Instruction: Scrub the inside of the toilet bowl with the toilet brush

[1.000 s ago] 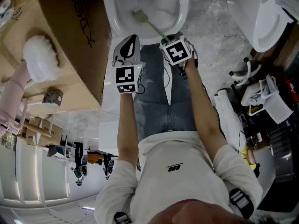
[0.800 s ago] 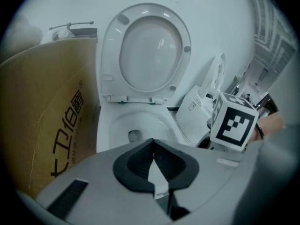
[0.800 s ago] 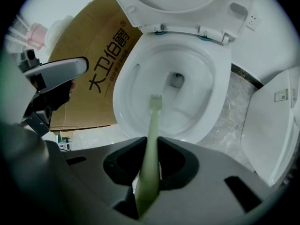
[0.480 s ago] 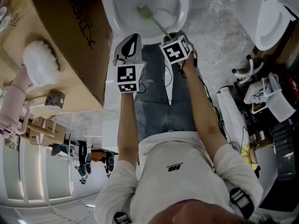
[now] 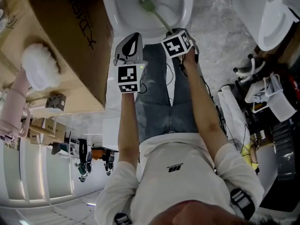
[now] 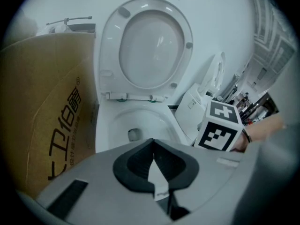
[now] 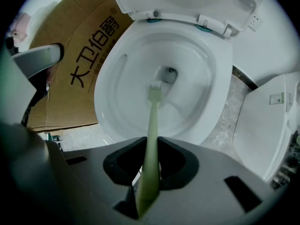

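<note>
White T-shirt (image 5: 180, 182), blue jeans (image 5: 159, 95); grey left tongs (image 6: 153, 157), grey right tongs (image 7: 149, 170)

Sanitary-ware display or storage space, not a home bathroom. A toilet bowl (image 5: 187, 7) with its lid raised stands on a grey marbled floor (image 5: 215, 41), just beside a large printed cardboard box (image 5: 70, 46). A second toilet (image 5: 273, 21) stands near it at the right. Loose cables and assorted gear (image 5: 255, 95) are heaped along the floor's right side.
</note>
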A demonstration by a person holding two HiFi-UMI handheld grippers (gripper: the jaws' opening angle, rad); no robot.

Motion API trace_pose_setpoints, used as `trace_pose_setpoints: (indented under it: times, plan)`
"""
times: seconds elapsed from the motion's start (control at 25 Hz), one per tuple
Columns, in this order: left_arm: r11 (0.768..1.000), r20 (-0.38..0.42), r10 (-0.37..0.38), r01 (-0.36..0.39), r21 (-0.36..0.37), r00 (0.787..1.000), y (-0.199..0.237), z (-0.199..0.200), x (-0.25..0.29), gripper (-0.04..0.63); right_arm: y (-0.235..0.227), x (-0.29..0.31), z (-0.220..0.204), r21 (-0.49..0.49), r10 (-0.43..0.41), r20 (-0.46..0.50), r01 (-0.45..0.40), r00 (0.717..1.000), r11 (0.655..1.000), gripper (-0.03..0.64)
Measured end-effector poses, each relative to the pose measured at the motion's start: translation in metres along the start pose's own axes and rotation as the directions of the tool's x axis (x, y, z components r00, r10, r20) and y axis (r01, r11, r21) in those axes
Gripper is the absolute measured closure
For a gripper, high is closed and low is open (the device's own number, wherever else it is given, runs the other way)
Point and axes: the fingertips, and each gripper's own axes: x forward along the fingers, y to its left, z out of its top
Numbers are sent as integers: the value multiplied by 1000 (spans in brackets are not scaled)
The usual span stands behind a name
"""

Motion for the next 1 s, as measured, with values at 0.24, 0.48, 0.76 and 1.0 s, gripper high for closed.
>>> trace_pose_setpoints:
  times: [0.24,0.48,0.76,1.0]
  plan:
    - [1000,3,-3,3,3,1000,6,0,2,584,-9,9,12,-4,-21,-9,21,1000,1000,552]
    - [1000,6,-8,8,-4,1000,11,-1,5,584,-15,18,25,-8,-37,-16,37,999,999,552]
    - [1000,6,-12,12,2,1000,15,-2,8,584,-25,29,39,-9,-55,-18,55,998,998,552]
    - [1000,6,-8,8,6,1000,21,-2,10,584,-32,37,51,-8,-65,-14,65,998,998,552]
